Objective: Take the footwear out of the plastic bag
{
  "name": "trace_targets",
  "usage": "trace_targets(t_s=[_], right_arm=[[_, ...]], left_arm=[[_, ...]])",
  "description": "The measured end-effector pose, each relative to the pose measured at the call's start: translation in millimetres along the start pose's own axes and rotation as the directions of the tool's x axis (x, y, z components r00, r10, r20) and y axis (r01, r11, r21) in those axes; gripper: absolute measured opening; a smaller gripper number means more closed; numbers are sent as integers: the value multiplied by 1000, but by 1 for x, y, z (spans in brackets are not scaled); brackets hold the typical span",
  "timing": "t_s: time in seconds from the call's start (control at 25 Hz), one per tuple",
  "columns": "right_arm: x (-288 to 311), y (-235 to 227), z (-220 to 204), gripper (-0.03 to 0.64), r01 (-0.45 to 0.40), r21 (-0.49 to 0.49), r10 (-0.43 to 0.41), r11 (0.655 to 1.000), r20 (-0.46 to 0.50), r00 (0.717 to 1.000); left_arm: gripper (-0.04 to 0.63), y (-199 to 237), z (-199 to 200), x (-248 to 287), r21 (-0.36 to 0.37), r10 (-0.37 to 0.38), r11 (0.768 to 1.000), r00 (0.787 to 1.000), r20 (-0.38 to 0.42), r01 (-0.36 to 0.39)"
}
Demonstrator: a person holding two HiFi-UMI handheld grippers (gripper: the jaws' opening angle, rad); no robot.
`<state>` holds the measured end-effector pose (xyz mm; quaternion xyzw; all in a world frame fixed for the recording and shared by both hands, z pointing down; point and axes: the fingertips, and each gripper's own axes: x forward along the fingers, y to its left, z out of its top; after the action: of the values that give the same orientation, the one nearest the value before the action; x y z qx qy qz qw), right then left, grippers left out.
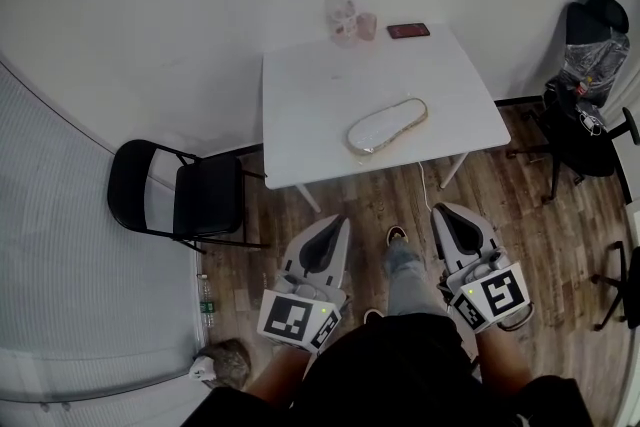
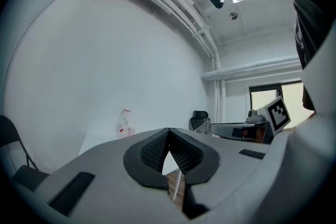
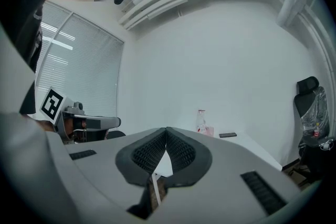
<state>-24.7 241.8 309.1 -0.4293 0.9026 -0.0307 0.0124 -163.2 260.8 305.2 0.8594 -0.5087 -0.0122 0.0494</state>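
A pale, flat piece of footwear wrapped in a clear plastic bag [image 1: 387, 127] lies on the white table [image 1: 300, 105], towards its front right part. My left gripper [image 1: 338, 227] and right gripper [image 1: 447, 213] hang over the wooden floor in front of the table, well short of the bag, and both point at it. Each is shut with nothing between its fingers. In the left gripper view the jaws [image 2: 168, 131] meet tip to tip, and the right gripper view [image 3: 166, 130] shows the same. From both gripper views the bag is hidden behind the jaws.
At the table's far edge stand a clear bottle [image 1: 341, 10], a small cup [image 1: 366, 25] and a dark phone [image 1: 408, 31]. A black folding chair [image 1: 190, 195] is left of the table, an office chair with a bag [image 1: 585, 105] to the right. A water bottle [image 1: 206, 305] stands on the floor.
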Motion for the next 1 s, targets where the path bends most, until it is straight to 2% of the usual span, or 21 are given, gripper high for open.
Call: trace_targets(t_s=[1.0], right_arm=[[77,-73,-7,15,-7,47,9,999,-35,999]], left_arm=[[21,43,-6,99,-19,0,1000,999,-54,-1]])
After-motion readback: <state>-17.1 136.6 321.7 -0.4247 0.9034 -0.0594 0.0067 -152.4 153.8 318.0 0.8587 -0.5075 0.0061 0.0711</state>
